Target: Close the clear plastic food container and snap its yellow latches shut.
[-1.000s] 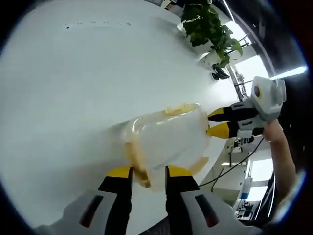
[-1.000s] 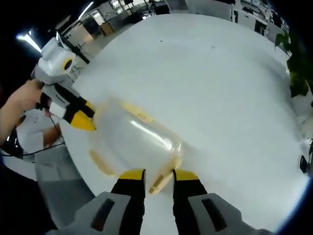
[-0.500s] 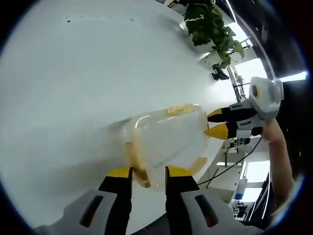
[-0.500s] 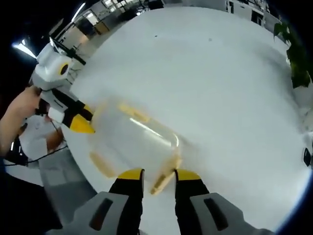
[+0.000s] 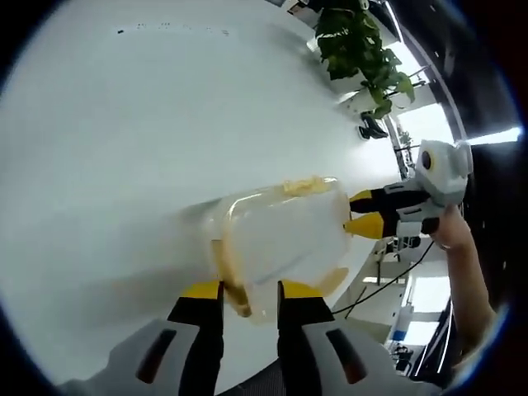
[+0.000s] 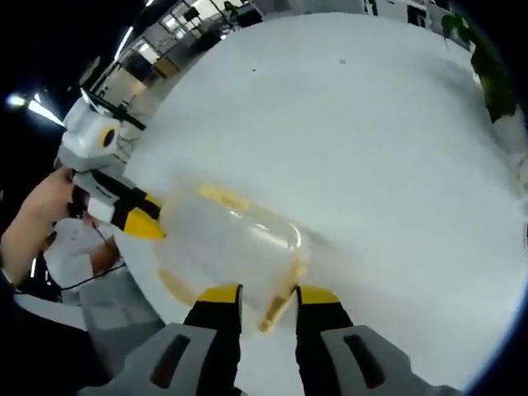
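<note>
left gripper view: the clear container (image 5: 280, 239) sits on the white desk (image 5: 124, 124), near its edge, lid already down, with yellow latches along its sides. it looks empty, so i judge it light and likely to skid on the smooth desk if pushed from one side only. the thin plastic should flex a little, and the latches are small stiff flaps that need a firm press against the wall to snap. best hold is at the two ends, one gripper bracing while the other presses.

the left gripper (image 5: 249, 290) has its jaws narrowly parted, straddling the near end latch (image 5: 235, 293); whether they truly pinch it i cannot tell. the right gripper (image 5: 363, 212) meets the far end, jaws slightly apart, tips just at the wall.

right gripper view: the right gripper (image 6: 268, 294) stands with a yellow latch (image 6: 279, 304) between its slightly spread jaws, near touching. the left gripper (image 6: 144, 223) bears on the opposite end.
</note>
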`<state>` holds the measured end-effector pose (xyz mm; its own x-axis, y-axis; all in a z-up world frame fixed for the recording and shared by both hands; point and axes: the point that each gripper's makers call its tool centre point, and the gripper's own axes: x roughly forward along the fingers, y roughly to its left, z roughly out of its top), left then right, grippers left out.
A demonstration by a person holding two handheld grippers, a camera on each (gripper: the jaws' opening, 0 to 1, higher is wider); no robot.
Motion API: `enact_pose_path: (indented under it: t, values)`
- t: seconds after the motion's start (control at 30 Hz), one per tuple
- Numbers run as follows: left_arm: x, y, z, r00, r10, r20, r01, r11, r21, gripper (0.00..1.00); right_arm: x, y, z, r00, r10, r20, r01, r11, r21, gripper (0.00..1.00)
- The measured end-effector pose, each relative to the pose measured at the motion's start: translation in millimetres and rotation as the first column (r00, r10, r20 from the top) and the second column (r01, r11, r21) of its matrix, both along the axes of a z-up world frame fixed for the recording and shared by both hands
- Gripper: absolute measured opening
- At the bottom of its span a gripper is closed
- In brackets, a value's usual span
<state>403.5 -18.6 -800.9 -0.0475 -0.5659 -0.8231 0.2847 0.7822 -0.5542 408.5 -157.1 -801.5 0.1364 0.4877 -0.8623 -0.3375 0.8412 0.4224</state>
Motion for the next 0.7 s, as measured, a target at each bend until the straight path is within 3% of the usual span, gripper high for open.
enact_pose_path:
  t: [0.07,0.17,0.3,0.4,0.47,0.5,0.57,0.7]
  values:
    - [-4.3,-5,5.1,1.000,-0.021,0.022,0.021,1.000,0.005,0.21,0,2,2.5,1.000,0.016,0.018,-0.015,1.000,-0.026,0.25]
    - [8.4,4,-0.7,1.000,-0.012,0.013,0.012,1.000,-0.004,0.21,1,1,2.5,1.000,-0.012,0.010,0.013,1.000,-0.016,0.25]
    - [4.1,5,-2.0,0.999,-0.032,0.028,0.031,0.999,0.014,0.22,2,4,4.9,1.000,0.000,0.021,0.000,1.000,-0.019,0.24]
    - [-2.9,6,0.3,1.000,-0.029,-0.011,0.029,1.000,0.006,0.22,3,7,4.8,1.000,0.009,0.018,-0.009,0.999,-0.038,0.24]
    - [-12.6,5,2.6,1.000,-0.028,0.001,0.028,1.000,0.014,0.22,2,8,6.2,1.000,0.016,0.014,-0.015,0.998,-0.056,0.24]
    - [-14.3,5,5.3,0.998,-0.028,-0.049,0.028,1.000,-0.001,0.22,2,9,6.6,1.000,0.016,0.010,-0.015,0.998,-0.065,0.24]
    - [-4.2,10,1.4,0.999,-0.029,-0.037,0.030,1.000,0.010,0.23,2,9,6.4,1.000,0.021,0.014,-0.020,0.997,-0.073,0.24]
    - [-15.1,12,3.9,0.998,-0.023,-0.051,0.024,1.000,0.005,0.23,-1,11,6.2,1.000,0.019,0.018,-0.018,0.997,-0.072,0.24]
